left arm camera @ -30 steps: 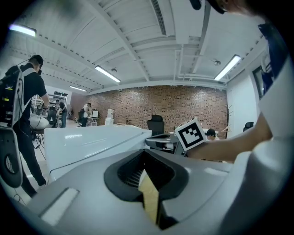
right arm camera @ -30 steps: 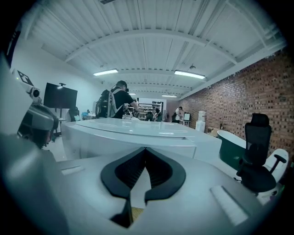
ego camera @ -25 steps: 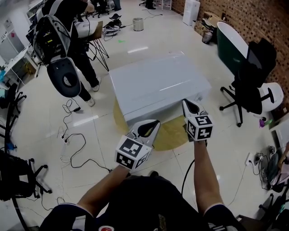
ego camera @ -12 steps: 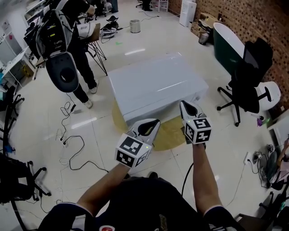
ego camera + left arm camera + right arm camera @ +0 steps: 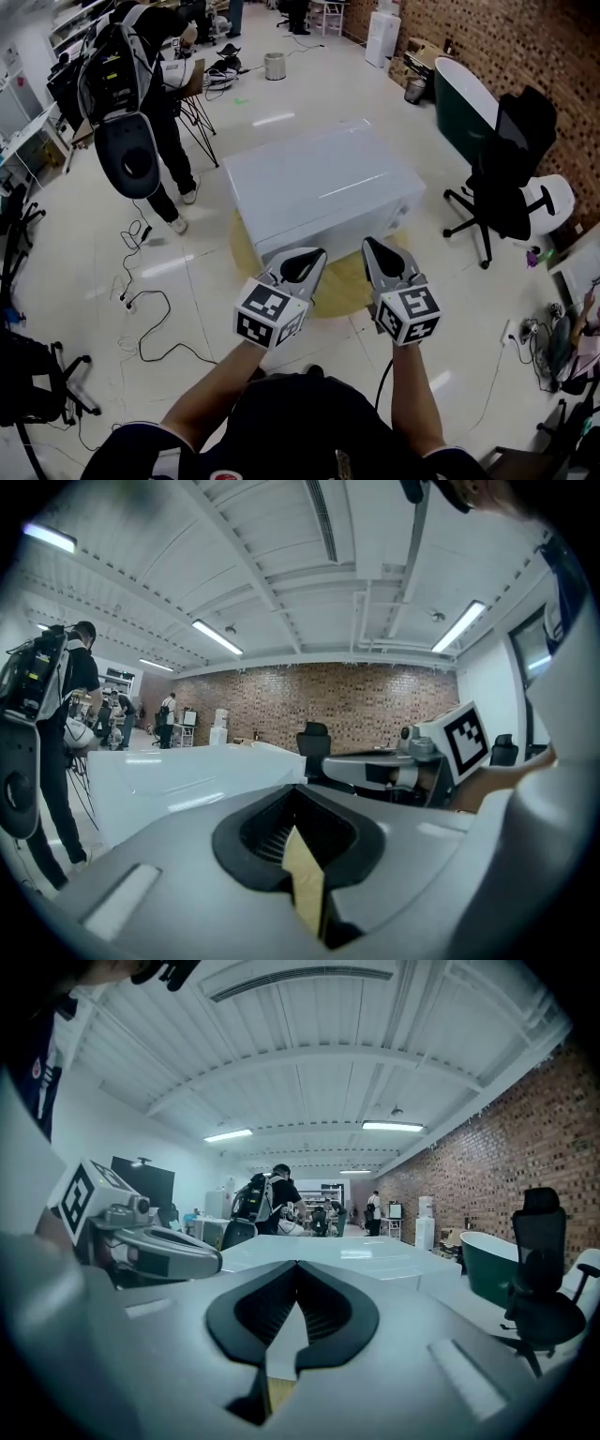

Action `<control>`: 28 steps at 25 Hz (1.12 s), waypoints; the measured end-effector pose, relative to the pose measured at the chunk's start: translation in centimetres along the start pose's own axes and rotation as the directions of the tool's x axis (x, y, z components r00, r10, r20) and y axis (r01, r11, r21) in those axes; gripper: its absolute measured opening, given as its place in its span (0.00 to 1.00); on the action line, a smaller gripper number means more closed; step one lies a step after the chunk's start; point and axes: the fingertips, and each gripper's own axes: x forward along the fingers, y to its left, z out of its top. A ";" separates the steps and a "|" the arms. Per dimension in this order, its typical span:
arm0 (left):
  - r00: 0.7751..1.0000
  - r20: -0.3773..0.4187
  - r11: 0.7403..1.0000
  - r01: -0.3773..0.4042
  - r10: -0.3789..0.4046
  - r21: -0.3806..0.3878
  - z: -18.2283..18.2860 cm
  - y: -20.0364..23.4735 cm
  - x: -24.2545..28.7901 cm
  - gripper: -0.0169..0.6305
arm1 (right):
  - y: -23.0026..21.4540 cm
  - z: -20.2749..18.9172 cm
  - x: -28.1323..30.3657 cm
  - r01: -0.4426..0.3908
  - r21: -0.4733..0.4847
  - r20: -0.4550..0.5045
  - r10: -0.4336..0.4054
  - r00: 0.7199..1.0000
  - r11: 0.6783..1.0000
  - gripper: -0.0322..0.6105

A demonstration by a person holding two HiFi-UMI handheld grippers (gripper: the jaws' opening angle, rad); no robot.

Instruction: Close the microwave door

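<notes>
No microwave shows in any view. A large white box-like table [image 5: 319, 183] stands on a round yellow mat [image 5: 342, 281] in front of me. My left gripper [image 5: 314, 253] hovers just short of its near edge, jaws closed together with nothing between them. My right gripper [image 5: 368, 242] hangs beside it, also shut and empty. In the left gripper view the shut jaws [image 5: 298, 789] point over the white top [image 5: 187, 780], with the right gripper at the right. In the right gripper view the closed jaws [image 5: 296, 1265] face the same white top [image 5: 328, 1251].
A person with a large backpack [image 5: 141, 84] stands at the back left. A black office chair [image 5: 511, 178] and a dark green tub [image 5: 464, 94] are at the right by the brick wall. Cables [image 5: 150, 309] trail over the floor at the left.
My right gripper has drawn back from the table's near edge, left and toward me, ending next to the left gripper. The left gripper has hardly moved.
</notes>
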 end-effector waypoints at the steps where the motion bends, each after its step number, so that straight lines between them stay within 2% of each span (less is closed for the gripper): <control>1: 1.000 0.004 1.000 0.001 -0.001 0.001 0.2 0.0 -0.2 0.04 | 0.5 0.3 -0.4 -0.004 0.002 0.009 0.004 1.000 1.000 0.05; 7: 1.000 0.017 1.000 0.003 -0.003 0.007 0.5 -0.3 -1.2 0.04 | 2.4 1.5 -1.7 -0.020 0.006 0.048 0.020 0.999 1.000 0.05; 28: 1.000 0.022 1.000 0.000 -0.001 0.017 0.6 -1.4 -1.5 0.04 | 2.6 1.0 -2.1 -0.031 0.003 0.038 0.031 0.999 1.000 0.05</control>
